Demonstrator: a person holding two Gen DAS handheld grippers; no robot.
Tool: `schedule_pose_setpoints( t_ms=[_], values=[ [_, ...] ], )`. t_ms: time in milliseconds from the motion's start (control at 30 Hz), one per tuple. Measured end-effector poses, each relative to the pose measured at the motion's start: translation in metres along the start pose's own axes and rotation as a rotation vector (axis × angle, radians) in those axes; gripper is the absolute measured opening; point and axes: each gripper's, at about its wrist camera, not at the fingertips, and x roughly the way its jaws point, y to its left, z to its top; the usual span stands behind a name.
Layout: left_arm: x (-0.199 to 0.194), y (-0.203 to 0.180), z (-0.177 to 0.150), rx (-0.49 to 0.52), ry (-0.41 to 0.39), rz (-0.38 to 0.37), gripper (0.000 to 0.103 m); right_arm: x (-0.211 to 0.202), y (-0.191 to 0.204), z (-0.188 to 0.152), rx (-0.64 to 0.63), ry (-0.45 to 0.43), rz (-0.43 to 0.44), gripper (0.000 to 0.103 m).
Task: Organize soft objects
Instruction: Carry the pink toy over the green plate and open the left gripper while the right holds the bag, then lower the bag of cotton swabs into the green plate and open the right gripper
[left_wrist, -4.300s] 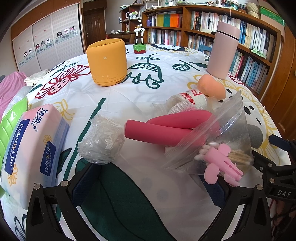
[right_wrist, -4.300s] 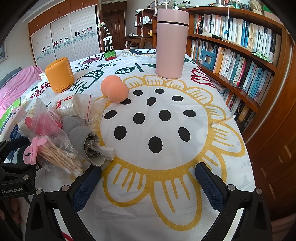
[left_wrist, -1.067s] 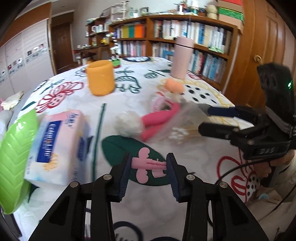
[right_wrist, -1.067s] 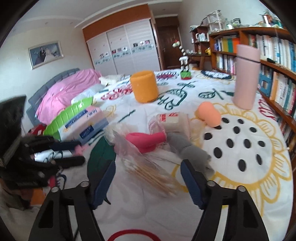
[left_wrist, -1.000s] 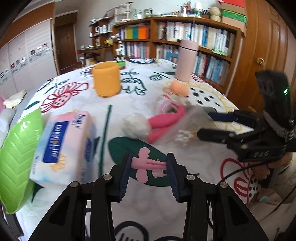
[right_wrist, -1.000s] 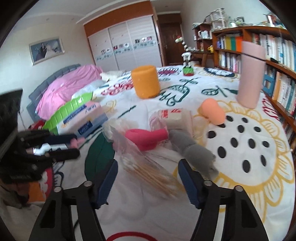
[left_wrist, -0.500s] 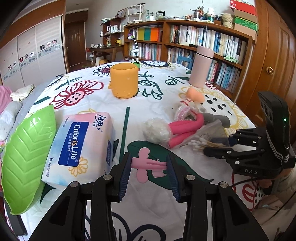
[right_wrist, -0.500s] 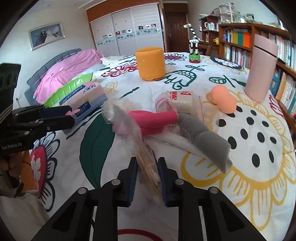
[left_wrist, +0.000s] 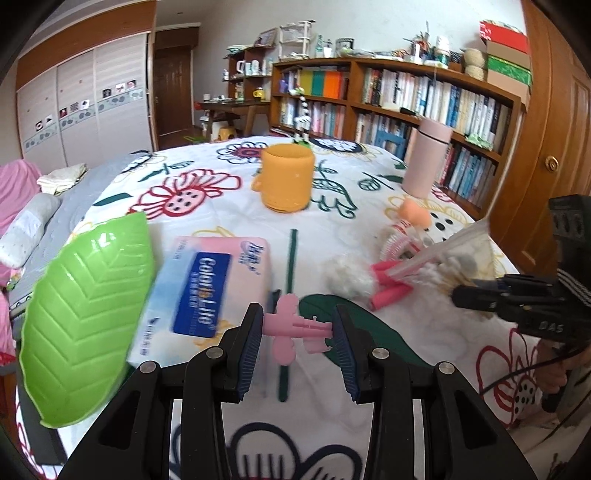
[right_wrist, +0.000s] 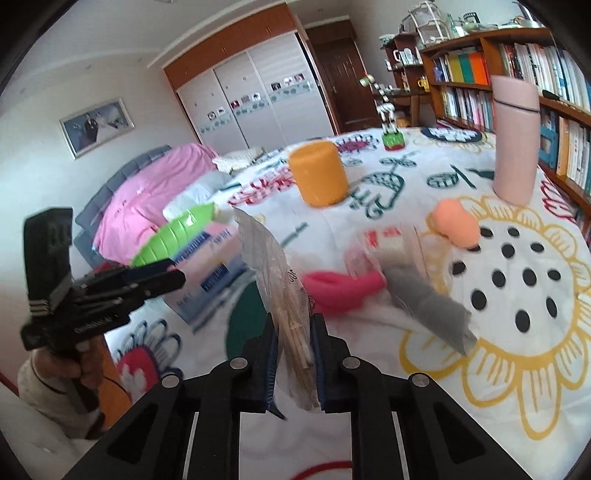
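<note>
- pink clip (left_wrist: 295, 328) between blue pads (left_wrist: 252, 347)
- clear bag (right_wrist: 284, 291), tan swabs, between the right fingers
- white floral cloth (left_wrist: 229, 206) beyond
- green leaf tray (left_wrist: 85, 325) left of the fingers

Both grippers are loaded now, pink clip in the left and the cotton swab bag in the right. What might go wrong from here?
1. The right gripper pinches only the lower part of the cotton swab bag; the thin plastic may slip, and if its top is unsealed, swabs could spill.
2. The left gripper holds the pink clip just by its ends, so a twist may pop it free.
3. The bag hangs close above the pink foam rollers and could drag them.
</note>
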Motion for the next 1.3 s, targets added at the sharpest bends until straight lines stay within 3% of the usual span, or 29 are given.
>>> schedule_pose_setpoints(
  t_ms=[667,967,1000,1067,1133,1300],
  values=[
    [-0.029,0.121,-0.010,-0.215,-0.044,0.241,0.040,0.047,0.065,0.054,-0.069,-0.035,0.105,0.018],
    [-0.028,0.155,-0.024,-0.267,-0.011,0.277,0.041,0.079,0.102,0.070,-0.112,-0.011,0.160,0.018],
    [-0.027,0.157,-0.023,-0.272,-0.005,0.276,0.042,0.083,0.106,0.072,-0.114,-0.005,0.167,0.018],
    [-0.028,0.164,-0.026,-0.294,0.004,0.273,0.063,0.089,0.114,0.074,-0.121,0.004,0.180,0.018],
    [-0.030,0.168,-0.026,-0.306,-0.004,0.284,0.071,0.094,0.122,0.077,-0.130,0.008,0.190,0.018],
    [-0.037,0.173,-0.030,-0.307,-0.008,0.299,0.071,0.109,0.144,0.084,-0.152,0.022,0.215,0.018]
  ],
)
